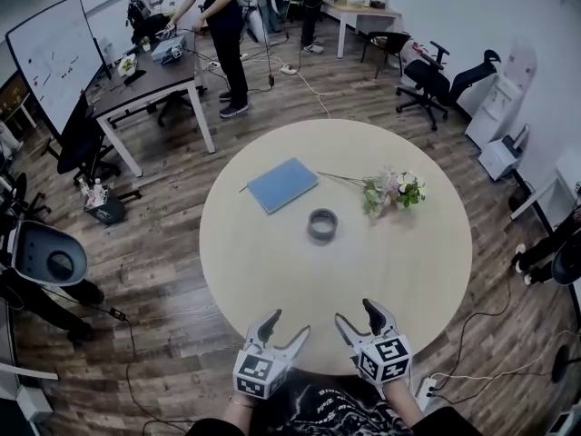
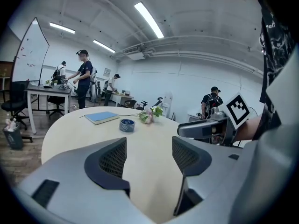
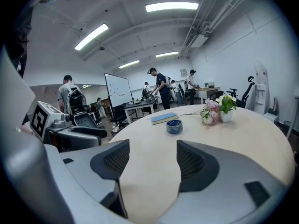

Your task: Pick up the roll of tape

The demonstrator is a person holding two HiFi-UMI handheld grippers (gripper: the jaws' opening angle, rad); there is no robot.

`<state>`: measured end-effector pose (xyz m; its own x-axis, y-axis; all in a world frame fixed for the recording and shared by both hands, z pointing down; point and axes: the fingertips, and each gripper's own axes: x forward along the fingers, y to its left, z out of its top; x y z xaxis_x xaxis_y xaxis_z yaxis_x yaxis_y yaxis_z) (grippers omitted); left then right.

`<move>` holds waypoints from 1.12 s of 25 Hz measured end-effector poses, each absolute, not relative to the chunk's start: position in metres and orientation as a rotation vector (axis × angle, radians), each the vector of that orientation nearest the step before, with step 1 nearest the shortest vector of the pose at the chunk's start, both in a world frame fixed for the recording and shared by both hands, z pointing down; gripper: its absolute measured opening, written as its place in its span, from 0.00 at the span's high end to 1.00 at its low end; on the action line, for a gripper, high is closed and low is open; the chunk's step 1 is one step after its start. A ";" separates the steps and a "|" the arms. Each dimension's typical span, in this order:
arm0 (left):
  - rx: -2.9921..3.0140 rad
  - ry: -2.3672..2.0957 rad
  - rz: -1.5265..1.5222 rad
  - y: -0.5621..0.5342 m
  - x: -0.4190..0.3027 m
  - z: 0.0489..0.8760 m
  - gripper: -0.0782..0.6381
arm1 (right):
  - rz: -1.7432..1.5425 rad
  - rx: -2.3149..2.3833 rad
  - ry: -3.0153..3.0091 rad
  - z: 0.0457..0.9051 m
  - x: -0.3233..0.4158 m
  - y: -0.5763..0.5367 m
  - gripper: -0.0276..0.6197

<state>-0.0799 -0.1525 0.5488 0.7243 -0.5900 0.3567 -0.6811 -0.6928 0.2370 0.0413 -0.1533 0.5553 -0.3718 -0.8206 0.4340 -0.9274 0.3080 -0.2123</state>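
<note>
Lying untouched near the middle of the round table [image 1: 272,271], the roll of tape [image 1: 322,224] sits between a blue notebook [image 1: 282,185] and a bunch of flowers [image 1: 393,191]. The left gripper [image 1: 288,325] and the right gripper [image 1: 358,313] hover at the near edge, well apart from it, with jaws wide and empty. The reach, the grasp and the lift all remain.

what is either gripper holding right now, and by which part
Nothing is held. The left gripper and the right gripper both stand open and empty. The roll of tape lies untouched on the table, apart from both.
</note>
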 end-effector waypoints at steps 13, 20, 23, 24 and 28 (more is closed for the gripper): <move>2.516 -1.064 0.321 -0.194 -0.068 0.539 0.46 | 0.548 1.590 -2.288 0.510 0.080 -0.248 0.51; 2.503 -1.121 0.361 -0.207 -0.076 0.545 0.52 | 0.500 1.456 -2.263 0.506 0.080 -0.322 0.50; 2.485 -1.172 0.343 -0.215 -0.083 0.545 0.59 | 0.528 1.443 -2.264 0.513 0.079 -0.350 0.51; 2.478 -1.177 0.341 -0.216 -0.084 0.546 0.59 | 0.538 1.435 -2.261 0.517 0.080 -0.358 0.51; 2.457 -1.196 0.364 -0.219 -0.090 0.552 0.58 | 0.564 1.405 -2.246 0.534 0.080 -0.393 0.52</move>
